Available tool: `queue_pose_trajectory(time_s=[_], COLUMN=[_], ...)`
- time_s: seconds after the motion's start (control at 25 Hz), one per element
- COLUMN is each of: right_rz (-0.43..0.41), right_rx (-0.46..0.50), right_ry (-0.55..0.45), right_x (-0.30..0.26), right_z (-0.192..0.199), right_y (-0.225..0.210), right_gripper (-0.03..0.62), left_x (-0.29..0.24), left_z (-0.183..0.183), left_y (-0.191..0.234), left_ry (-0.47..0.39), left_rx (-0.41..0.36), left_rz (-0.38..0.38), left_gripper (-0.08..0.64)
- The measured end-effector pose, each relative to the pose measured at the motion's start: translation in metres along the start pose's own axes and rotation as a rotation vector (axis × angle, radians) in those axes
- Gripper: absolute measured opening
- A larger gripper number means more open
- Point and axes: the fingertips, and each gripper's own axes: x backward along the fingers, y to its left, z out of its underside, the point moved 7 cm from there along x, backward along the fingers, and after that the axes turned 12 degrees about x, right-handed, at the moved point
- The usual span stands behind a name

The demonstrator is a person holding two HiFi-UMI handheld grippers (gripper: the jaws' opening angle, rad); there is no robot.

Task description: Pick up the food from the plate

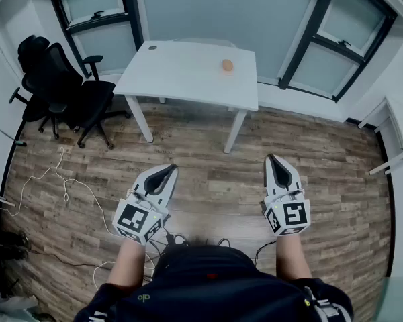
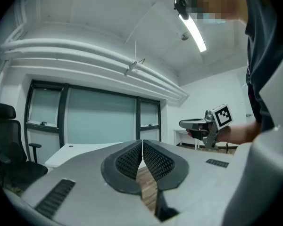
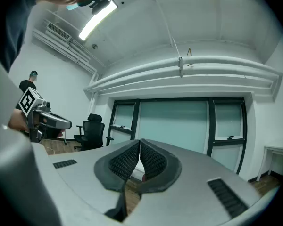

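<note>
A small orange-brown piece of food lies on a pale plate on the white table across the room. My left gripper and right gripper hang over the wood floor, well short of the table, both shut with nothing between the jaws. In the left gripper view the left gripper's tips meet, and the right gripper shows to the side. The right gripper view shows the right gripper's tips touching; the left gripper is at the left edge.
Two black office chairs stand left of the table. White cables trail over the floor at left. A second white table sits at the right edge. Windows with dark frames line the far wall.
</note>
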Motion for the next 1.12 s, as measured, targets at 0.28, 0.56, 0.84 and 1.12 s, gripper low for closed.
queue_pose_trajectory(time_s=[0.28,0.56,0.84,1.12], right_rz=[0.001,0.008,0.013,0.025], right_rx=[0.006,-0.012,-0.009,0.025], right_ry=[0.003,0.003,0.023,0.047], right_x=[0.001,-0.006,-0.019,-0.033], right_z=[-0.007,-0.011,-0.013,-0.020], right_y=[0.011,0.024,0.050,0.089], right_gripper=[0.028,0.028,0.028,0.028], left_x=[0.012,0.020,0.033,0.052], left_z=[-0.002,-0.002,0.000,0.009], left_y=[0.004,0.017,0.041,0.071], left_ry=[-0.004,-0.002,0.000,0.017], left_rx=[0.001,0.008,0.017,0.010], left_rz=[0.005,0.015,0.035,0.094], left_gripper=[0.026,0.026,0.026,0.026])
